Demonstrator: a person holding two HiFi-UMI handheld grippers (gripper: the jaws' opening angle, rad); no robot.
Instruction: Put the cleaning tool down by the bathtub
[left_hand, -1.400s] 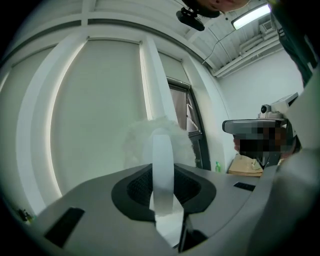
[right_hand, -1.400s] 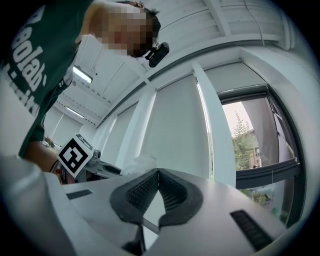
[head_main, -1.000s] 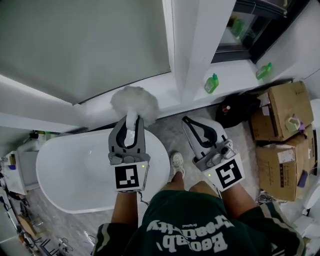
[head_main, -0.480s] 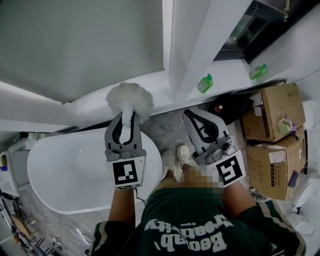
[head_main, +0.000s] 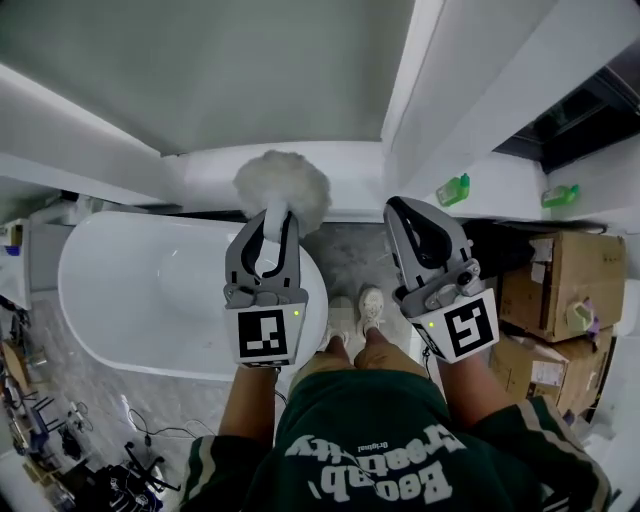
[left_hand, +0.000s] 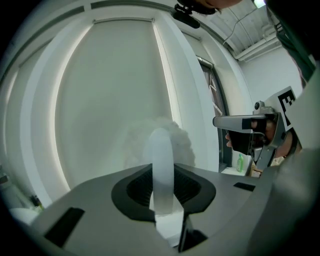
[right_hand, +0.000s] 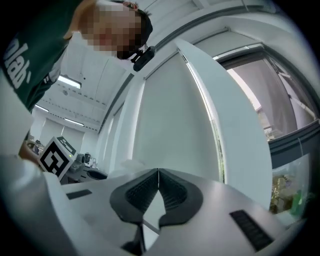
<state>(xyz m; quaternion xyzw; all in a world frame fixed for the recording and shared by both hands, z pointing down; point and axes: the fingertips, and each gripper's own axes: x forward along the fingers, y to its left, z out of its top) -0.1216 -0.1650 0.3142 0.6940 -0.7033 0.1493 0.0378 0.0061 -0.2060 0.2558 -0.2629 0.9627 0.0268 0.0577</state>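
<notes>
Carry step: duster (head_main: 282, 186) held over bathtub (head_main: 130, 300) rim
Left gripper (head_main: 270, 222) clamped on duster, right gripper (head_main: 408, 207) closed, empty; next, lower duster beside bathtub

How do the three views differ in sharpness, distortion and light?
Head view: sharp and evenly lit; the white bathtub is bright without glare. Left gripper view: strong fisheye bending, dark corners; the cleaning tool, close to the lens, looks soft and pale against the bright blind. Right gripper view: the same bending, a mosaic patch at the top, a brighter window at the right.
</notes>
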